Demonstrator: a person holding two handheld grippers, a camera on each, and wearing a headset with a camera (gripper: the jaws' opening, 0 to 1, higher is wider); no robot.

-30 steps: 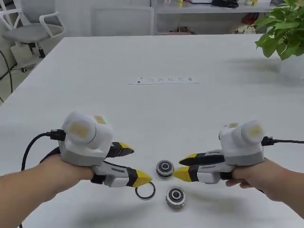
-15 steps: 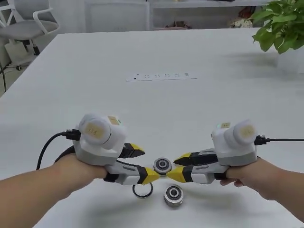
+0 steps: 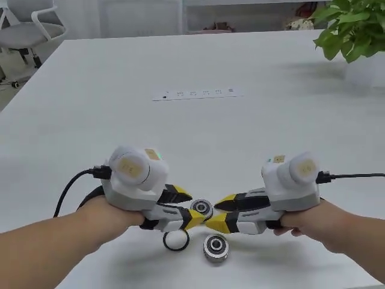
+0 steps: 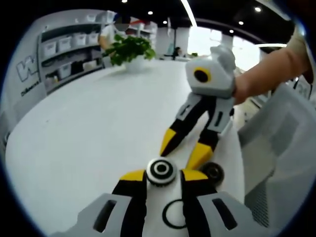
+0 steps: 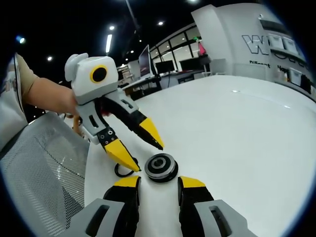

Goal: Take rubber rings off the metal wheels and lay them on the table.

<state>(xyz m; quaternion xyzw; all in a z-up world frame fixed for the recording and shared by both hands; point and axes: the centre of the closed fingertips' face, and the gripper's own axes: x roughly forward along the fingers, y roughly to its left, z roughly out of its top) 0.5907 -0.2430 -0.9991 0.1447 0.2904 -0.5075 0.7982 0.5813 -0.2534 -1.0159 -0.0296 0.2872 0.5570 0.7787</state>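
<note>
White table, nearest edge first: one freed rubber ring lies flat beside a spare wheel. Just behind, left gripper and right gripper, jaws spread, flank another ringed wheel. I'm guessing one braces, one peels.

A white power strip lies flat on the table, far from the near edge. A leafy green potted plant stands at the far right corner. A grey office chair sits beyond the far left corner. Shelves holding white bins line a wall behind the plant.
</note>
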